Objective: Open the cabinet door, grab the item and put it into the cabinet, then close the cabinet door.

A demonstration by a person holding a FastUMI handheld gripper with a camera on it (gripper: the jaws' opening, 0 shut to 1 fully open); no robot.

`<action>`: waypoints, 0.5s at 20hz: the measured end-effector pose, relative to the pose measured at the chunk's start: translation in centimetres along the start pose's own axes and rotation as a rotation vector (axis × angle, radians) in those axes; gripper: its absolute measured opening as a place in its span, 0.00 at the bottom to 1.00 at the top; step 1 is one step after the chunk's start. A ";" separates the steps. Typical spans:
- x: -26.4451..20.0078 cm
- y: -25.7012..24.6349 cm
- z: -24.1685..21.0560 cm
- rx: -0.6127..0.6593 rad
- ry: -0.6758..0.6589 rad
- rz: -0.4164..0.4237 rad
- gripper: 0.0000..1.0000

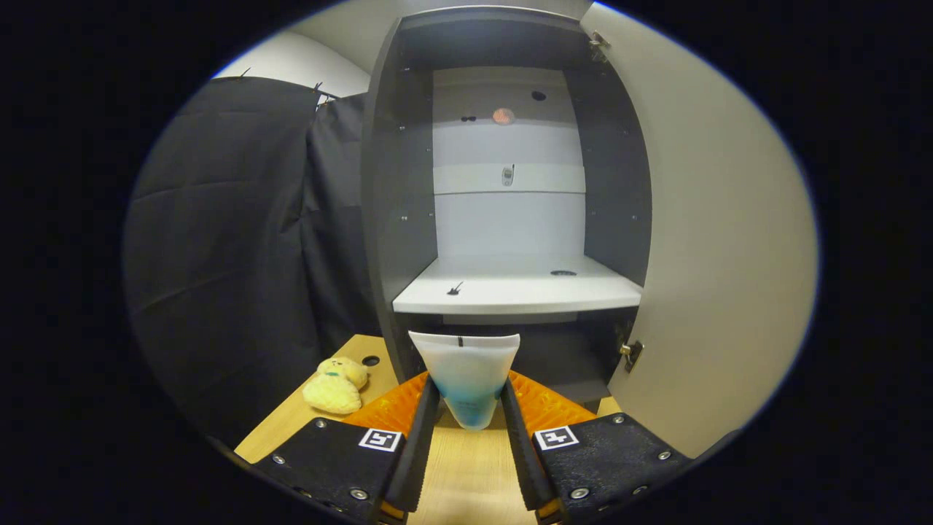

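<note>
Your tool (470, 408) is clenched on the tube (466, 375), both fingers pinching its lower end, held just below the cabinet's white shelf (517, 292) with the door (721, 240) swung open. Drive forward at this height and the tube's wide top could catch the shelf edge and slip your grip.

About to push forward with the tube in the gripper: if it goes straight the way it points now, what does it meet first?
Probably the front edge of the white shelf: the tube, clamped in the gripper, has its flat end just below that edge. The door is swung clear. Depth is hard to judge; raise it slightly first.
</note>
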State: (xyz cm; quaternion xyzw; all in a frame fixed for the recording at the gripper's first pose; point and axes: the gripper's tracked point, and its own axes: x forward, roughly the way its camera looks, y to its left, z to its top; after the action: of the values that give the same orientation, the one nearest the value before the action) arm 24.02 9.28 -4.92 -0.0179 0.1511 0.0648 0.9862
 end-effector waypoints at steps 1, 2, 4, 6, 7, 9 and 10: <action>0.7 -0.2 1.2 0.004 -0.004 0.003 0.52; 1.4 -0.5 2.4 0.007 -0.009 0.005 0.52; 3.1 -0.9 4.5 0.008 -0.014 0.007 0.52; 5.0 -1.1 6.4 0.007 -0.018 0.010 0.52; 5.8 -1.2 7.3 0.005 -0.019 0.012 0.52; 7.6 -1.2 8.9 0.002 -0.019 0.014 0.52; 8.5 -1.2 9.6 0.006 -0.021 0.013 0.52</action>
State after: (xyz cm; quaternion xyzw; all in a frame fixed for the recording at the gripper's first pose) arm 35.10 9.63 1.72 -0.0131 0.1410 0.0710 0.9874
